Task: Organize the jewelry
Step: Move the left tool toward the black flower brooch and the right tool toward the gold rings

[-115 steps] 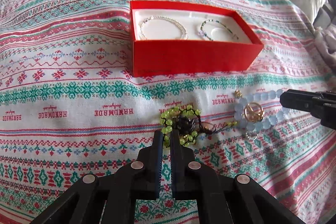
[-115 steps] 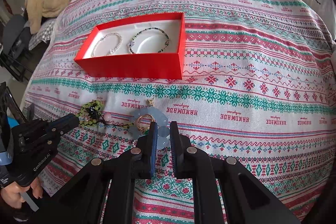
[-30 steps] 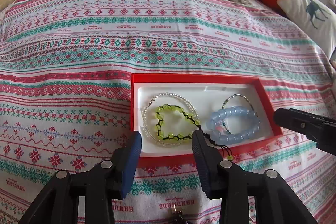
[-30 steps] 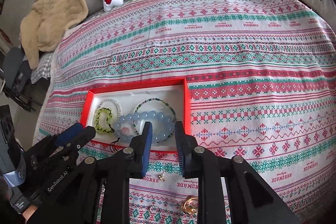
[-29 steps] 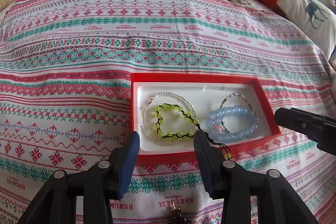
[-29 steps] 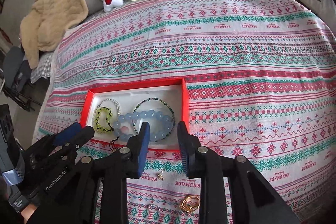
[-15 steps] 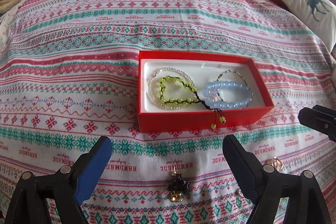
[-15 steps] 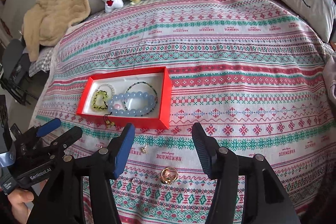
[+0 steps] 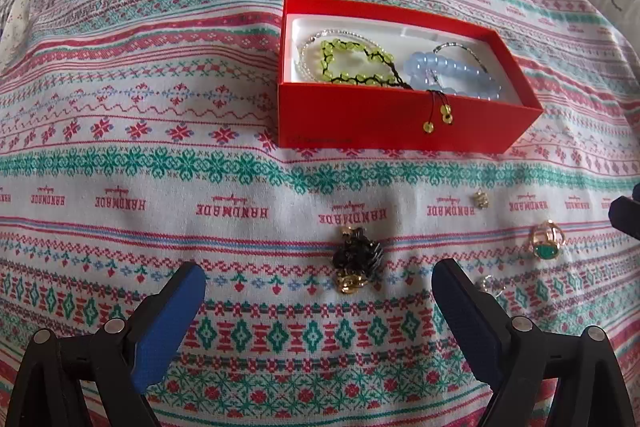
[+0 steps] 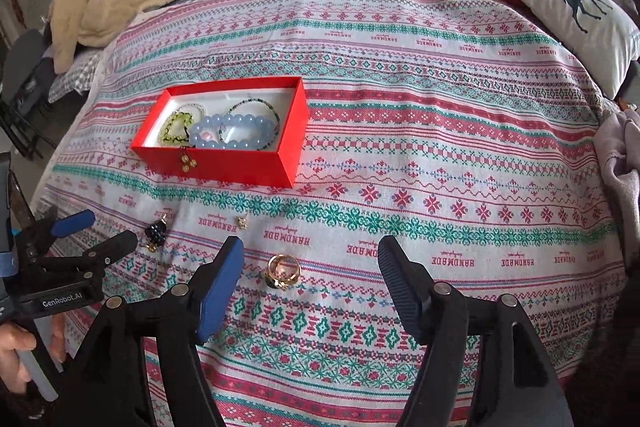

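presently, on the bed: patterned bedspread (image 10: 440,155) carrying a red box (image 10: 224,163). inside it: green bead bracelet (image 9: 352,63), its cord ends hanging over the front wall; blue bead bracelet (image 9: 452,75); two thin bead strands. loose in front of the box: black beaded charm (image 9: 356,259), small gold charm (image 10: 241,223), gold rings (image 10: 284,271). left gripper (image 9: 318,303): jaws spread wide, just been opening, nothing between them. right gripper (image 10: 310,275): jaws spread, just been opening, empty, above the rings.
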The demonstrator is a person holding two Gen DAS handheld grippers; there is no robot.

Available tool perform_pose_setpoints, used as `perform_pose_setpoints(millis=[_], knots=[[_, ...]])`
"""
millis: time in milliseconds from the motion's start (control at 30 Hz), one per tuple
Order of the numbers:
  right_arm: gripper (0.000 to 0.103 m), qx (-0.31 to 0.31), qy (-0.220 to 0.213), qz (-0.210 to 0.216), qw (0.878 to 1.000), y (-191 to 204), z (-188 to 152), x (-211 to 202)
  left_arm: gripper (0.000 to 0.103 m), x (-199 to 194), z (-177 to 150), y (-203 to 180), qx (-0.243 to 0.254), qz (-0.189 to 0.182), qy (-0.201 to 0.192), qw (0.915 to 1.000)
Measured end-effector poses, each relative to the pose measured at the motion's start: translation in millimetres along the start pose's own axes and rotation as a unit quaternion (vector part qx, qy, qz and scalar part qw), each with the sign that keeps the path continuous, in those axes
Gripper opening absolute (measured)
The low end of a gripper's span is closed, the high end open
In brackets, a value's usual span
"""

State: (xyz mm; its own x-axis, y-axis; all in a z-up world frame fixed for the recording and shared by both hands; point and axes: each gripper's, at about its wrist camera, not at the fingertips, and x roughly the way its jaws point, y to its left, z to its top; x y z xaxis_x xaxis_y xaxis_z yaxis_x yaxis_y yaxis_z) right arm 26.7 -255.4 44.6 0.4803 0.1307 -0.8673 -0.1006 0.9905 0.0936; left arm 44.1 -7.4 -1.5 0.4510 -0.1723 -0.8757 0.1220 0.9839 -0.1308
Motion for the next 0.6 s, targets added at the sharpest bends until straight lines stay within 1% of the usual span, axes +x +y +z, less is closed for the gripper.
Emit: perform_pose_setpoints(millis=[67, 167, 333, 433, 600], knots=[[0.072, 0.001, 0.01, -0.004, 1.0, -4, -6, 6, 0.095, 1, -4, 0, 0.002, -0.007, 0.005, 1.0], [0.072, -0.008, 0.029, -0.007, 1.0, -6, -16, 15, 0.095, 2, -12, 1, 0.012, 0.0, 0.004, 0.9999], [0.072, -0.03, 0.044, -0.016, 0.998, -5, -29, 24, 0.095, 8, -27, 1, 0.023, -0.011, 0.005, 0.9997], [0.072, -0.042, 0.051, -0.018, 0.998, -4, -34, 27, 0.095, 14, -36, 1, 0.039, -0.008, 0.005, 0.9992], [0.072, -0.058, 0.061, -0.021, 0.996, 0, -39, 34, 0.095, 17, -49, 1, 0.077, -0.003, -0.025, 0.9967]])
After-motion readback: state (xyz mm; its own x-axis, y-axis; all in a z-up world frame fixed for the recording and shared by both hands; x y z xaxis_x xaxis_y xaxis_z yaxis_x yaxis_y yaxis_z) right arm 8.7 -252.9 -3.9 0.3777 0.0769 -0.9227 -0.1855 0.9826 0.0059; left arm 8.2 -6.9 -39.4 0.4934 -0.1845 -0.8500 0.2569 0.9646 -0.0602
